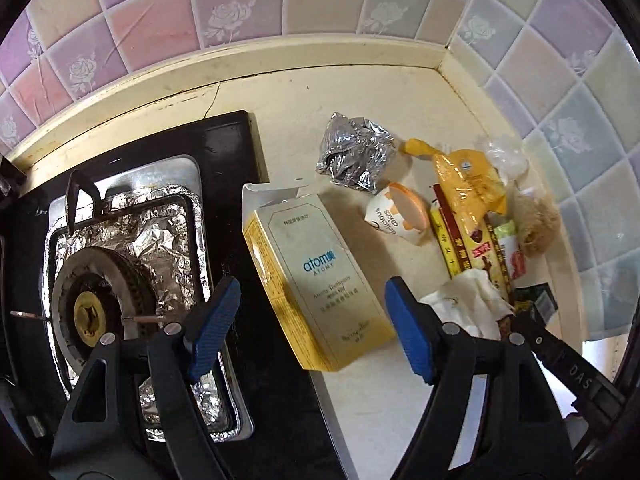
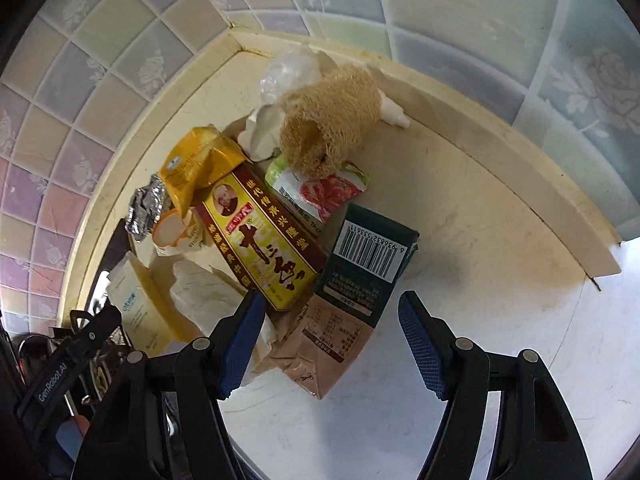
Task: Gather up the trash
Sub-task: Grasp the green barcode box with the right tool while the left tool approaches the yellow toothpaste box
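Observation:
A pile of trash lies in the counter corner. The yellow toothpaste box (image 1: 320, 280) sits between the fingers of my left gripper (image 1: 312, 284), which is open and points steeply down. Beyond it are a crumpled foil ball (image 1: 354, 156), a tipped paper cup (image 1: 400, 214), a yellow bag (image 1: 468, 180) and a white tissue (image 1: 468, 300). My right gripper (image 2: 330, 294) is open above a green and brown carton (image 2: 360, 276). Beside the carton are a red and yellow box (image 2: 264, 240), a loofah (image 2: 332, 120) and a green and red packet (image 2: 320, 192).
A black gas stove (image 1: 236, 152) with a foil-lined burner (image 1: 120, 260) lies left of the pile. Tiled walls (image 1: 240, 12) and a raised cream ledge (image 2: 500, 160) close the corner. Bare counter (image 2: 500, 320) shows right of the carton. A clear plastic bag (image 2: 288, 72) lies behind the loofah.

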{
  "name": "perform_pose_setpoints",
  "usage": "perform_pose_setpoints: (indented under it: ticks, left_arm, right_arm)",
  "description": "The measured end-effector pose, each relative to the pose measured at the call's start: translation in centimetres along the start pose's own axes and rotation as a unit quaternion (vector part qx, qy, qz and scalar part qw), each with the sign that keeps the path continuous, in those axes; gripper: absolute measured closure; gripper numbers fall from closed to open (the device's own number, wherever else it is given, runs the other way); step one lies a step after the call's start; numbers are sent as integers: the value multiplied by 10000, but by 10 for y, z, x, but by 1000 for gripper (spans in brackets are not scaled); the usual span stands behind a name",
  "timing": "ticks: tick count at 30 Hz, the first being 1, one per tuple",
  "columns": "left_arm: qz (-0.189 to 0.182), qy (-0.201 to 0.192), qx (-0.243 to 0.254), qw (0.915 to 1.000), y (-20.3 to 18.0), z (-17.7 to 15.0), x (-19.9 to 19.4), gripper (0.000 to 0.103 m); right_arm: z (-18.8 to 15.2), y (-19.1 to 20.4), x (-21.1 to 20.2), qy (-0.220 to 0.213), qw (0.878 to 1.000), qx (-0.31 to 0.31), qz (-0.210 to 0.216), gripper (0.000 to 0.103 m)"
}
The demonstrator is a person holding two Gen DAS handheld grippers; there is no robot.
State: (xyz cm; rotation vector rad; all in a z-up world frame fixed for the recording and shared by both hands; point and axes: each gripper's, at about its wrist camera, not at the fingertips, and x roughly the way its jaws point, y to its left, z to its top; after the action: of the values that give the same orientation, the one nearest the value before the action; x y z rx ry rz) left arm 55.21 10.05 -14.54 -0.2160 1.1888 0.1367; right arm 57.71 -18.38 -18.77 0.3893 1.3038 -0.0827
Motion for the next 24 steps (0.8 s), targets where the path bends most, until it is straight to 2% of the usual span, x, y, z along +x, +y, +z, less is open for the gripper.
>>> perform_pose_setpoints:
  ticks: [4, 9, 15, 20, 24]
  left_arm:
    - [212, 58, 106, 9997, -7, 4, 14, 30]
    - [425, 204, 187, 9987, -16, 3, 30, 30]
    - [591, 307, 328, 9972, -28, -2, 43, 34]
    - [700, 260, 347, 9966, -34, -6, 45, 35]
    - [702, 175, 403, 9966, -39, -10, 41, 42]
  right_arm:
    - [-1, 3, 15, 89, 10000, 26, -2, 39]
    - [-7, 2, 29, 232, 9997, -5, 22, 59]
    - [-13, 0, 32, 207, 9997, -45, 87, 67]
    - [-20, -4, 30, 220, 9996, -80, 149, 68]
    - [-25, -10, 20, 163, 9996, -148, 202, 69]
